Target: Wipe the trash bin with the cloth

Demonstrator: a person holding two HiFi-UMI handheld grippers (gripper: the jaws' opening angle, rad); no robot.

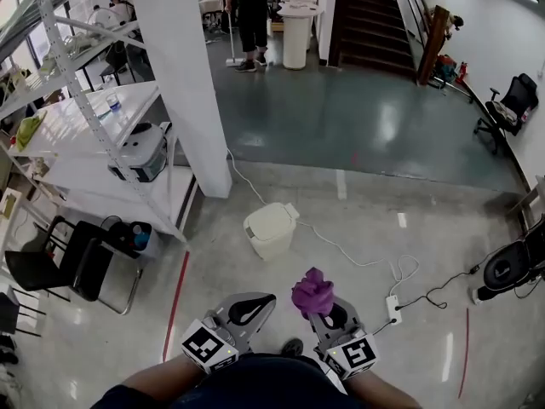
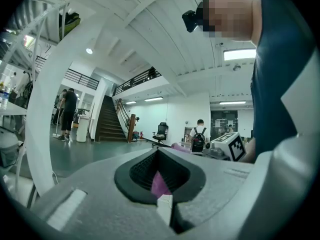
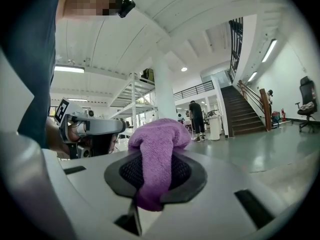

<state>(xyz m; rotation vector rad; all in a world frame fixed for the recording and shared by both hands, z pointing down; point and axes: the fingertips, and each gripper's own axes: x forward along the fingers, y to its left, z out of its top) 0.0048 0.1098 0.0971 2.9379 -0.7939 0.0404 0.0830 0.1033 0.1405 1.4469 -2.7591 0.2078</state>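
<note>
Purple fuzzy cloth [image 1: 312,291] is bunching out of my grey two-jaw right gripper [image 1: 322,308], whose jaws are clamping it. My grey left gripper [image 1: 262,301] is sitting alongside, jaws together, both pointing forward and held low. The cream lidded plastic trash bin [image 1: 271,230] is standing on the floor [image 1: 375,186], well ahead.

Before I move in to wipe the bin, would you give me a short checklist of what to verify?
1. Purple cloth clamped in right gripper jaws: ok.
2. Trash bin in view ahead, lid down: ok.
3. Cloth touching bin: not ok, well apart.
4. Left gripper free to steady bin: cannot tell; jaws together, purple sliver between pads.
5. White cable by the bin clear of path: cannot tell.
</note>
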